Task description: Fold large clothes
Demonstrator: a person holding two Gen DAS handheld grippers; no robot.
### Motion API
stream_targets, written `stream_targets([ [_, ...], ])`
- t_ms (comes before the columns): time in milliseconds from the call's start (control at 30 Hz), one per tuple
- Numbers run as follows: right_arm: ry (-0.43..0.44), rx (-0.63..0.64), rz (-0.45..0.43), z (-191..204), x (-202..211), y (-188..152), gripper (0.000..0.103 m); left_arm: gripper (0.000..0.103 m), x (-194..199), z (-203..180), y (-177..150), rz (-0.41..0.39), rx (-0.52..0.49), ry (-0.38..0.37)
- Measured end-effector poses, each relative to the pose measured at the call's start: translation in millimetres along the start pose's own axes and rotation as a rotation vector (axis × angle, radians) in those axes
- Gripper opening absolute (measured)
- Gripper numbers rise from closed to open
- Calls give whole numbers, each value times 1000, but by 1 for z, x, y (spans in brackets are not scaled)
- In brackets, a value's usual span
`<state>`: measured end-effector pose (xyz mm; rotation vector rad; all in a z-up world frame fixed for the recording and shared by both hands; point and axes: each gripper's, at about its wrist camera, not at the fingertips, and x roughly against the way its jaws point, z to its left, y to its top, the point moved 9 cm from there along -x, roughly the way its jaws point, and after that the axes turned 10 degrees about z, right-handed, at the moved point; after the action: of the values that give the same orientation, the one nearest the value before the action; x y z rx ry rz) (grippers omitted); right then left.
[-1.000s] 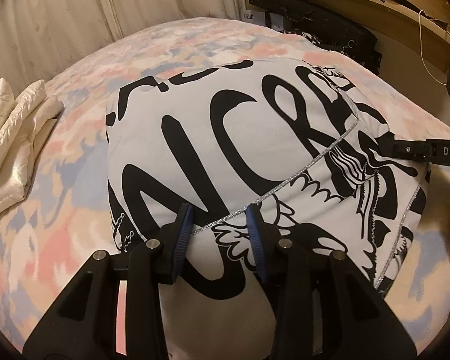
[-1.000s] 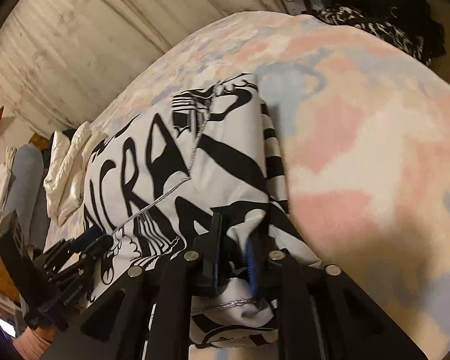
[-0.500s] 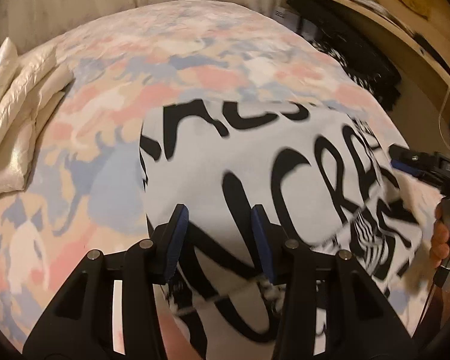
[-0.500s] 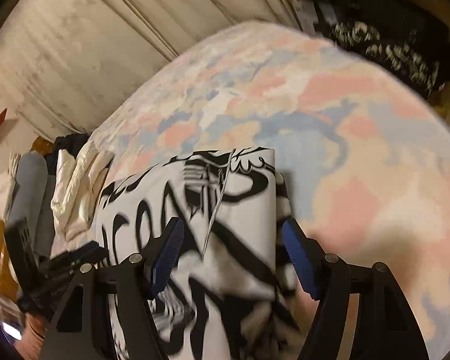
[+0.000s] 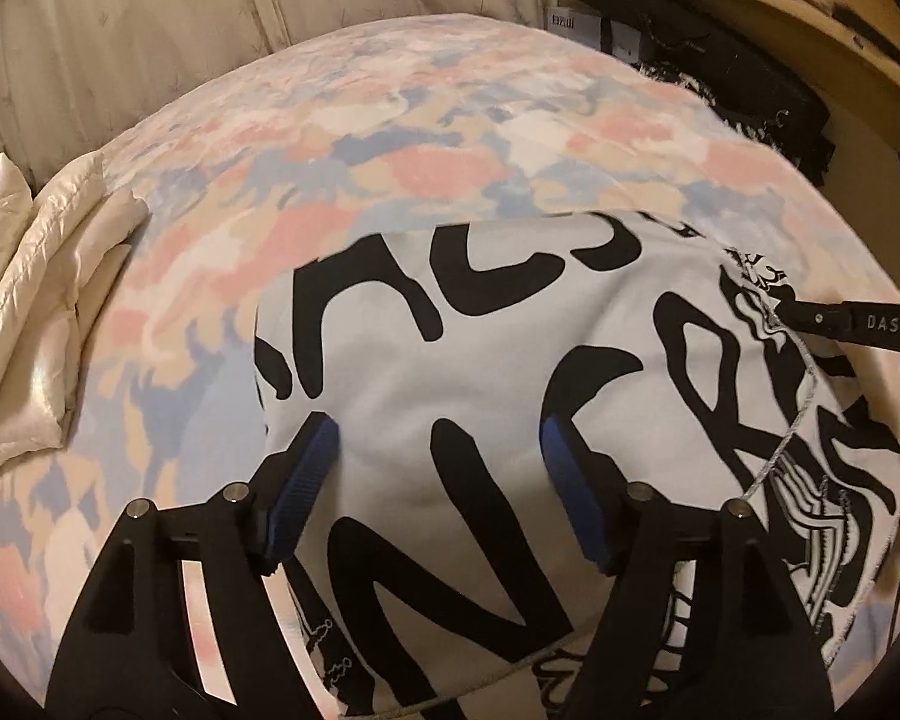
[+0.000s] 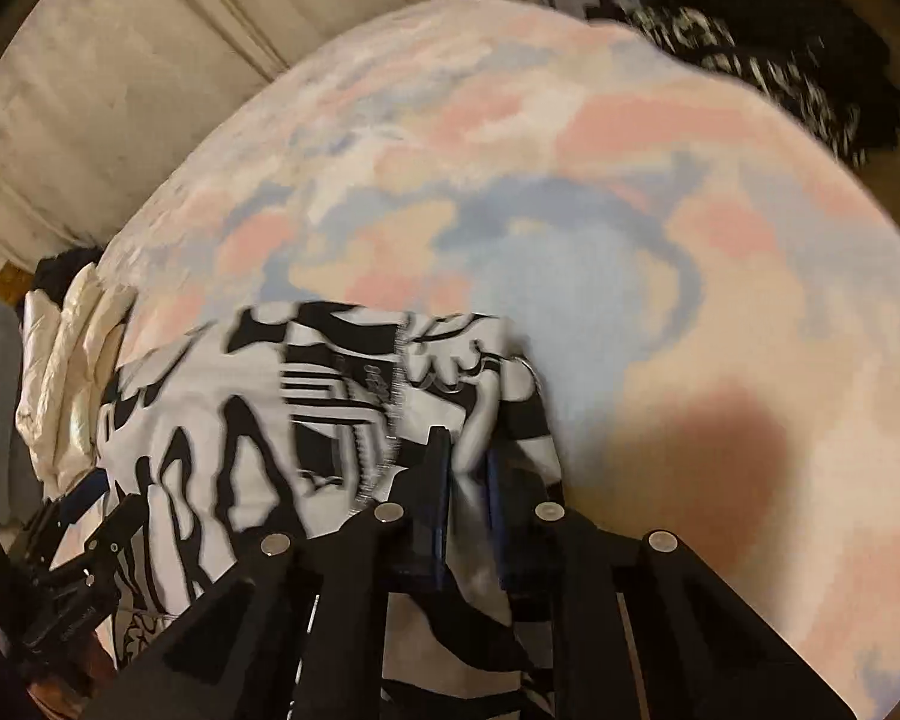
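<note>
Left gripper (image 5: pixel 438 480) gapes wide over the printed garment (image 5: pixel 510 372), which lies folded on the bed (image 5: pixel 390 138); I judge it free to smooth. Right gripper (image 6: pixel 465 480) pinches the garment's edge, anchoring that side.

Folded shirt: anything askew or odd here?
Nothing damaged. The black-and-white printed shirt lies folded on the pastel bedspread. Right gripper pinches its edge; left gripper is open above it.
</note>
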<state>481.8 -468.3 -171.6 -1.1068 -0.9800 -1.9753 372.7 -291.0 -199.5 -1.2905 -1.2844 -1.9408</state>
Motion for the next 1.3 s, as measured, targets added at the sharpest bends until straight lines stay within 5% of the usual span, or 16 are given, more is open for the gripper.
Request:
stream_targets([
  [433, -86, 99, -30, 8, 5, -9, 13, 74, 0, 0, -4, -5, 35, -14],
  [867, -144, 182, -117, 23, 84, -72, 21, 75, 38, 4, -50, 74, 167, -77],
  [967, -140, 206, -130, 30, 100, -93, 41, 75, 46, -1, -71, 111, 170, -104],
  [1300, -133, 299, -123, 47, 145, -142, 83, 75, 91, -1, -107, 143, 243, -242],
])
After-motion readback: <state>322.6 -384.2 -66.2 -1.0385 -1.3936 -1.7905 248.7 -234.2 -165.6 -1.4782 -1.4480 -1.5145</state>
